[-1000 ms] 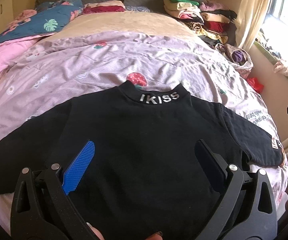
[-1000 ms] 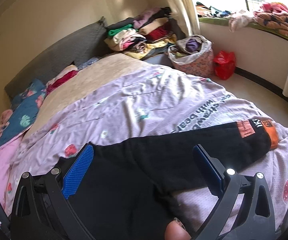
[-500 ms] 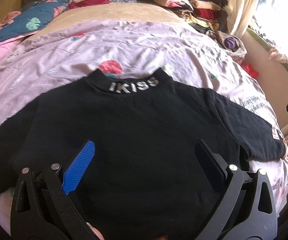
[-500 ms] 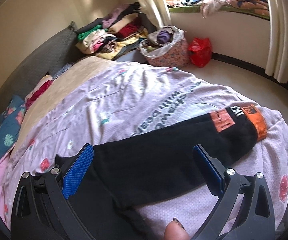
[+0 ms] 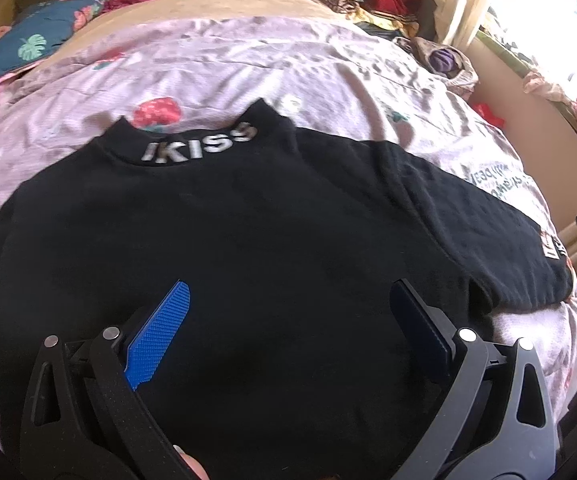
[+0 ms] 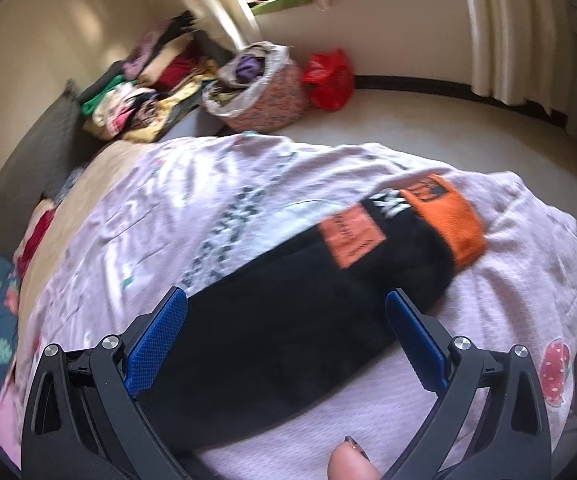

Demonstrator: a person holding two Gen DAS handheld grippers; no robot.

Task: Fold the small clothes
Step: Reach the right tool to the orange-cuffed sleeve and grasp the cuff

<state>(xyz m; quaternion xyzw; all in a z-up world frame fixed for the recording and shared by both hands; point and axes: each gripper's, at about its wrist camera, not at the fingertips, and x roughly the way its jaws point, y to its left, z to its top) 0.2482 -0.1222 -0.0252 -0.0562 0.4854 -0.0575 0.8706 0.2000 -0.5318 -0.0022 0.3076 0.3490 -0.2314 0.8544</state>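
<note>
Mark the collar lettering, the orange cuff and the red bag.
collar lettering [image 5: 200,146], left wrist view, middle letters.
orange cuff [image 6: 450,220], right wrist view, middle of band.
red bag [image 6: 328,78], right wrist view, centre.

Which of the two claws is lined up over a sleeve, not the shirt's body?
The right claw: its open fingers straddle the black shirt's sleeve with the orange cuff. The left claw, also open, hangs over the shirt's body.

Colours, top on bed.
Black top [image 5: 248,240], silver-white IKISS collar lettering [image 5: 198,146]; orange cuff [image 6: 448,220] beyond right tongs [image 6: 286,312]. Tongs' pads [image 5: 156,336] blue. Quilt [image 5: 248,60] pale lilac, red strawberry print. Red bag [image 6: 328,78] far ahead.
</note>
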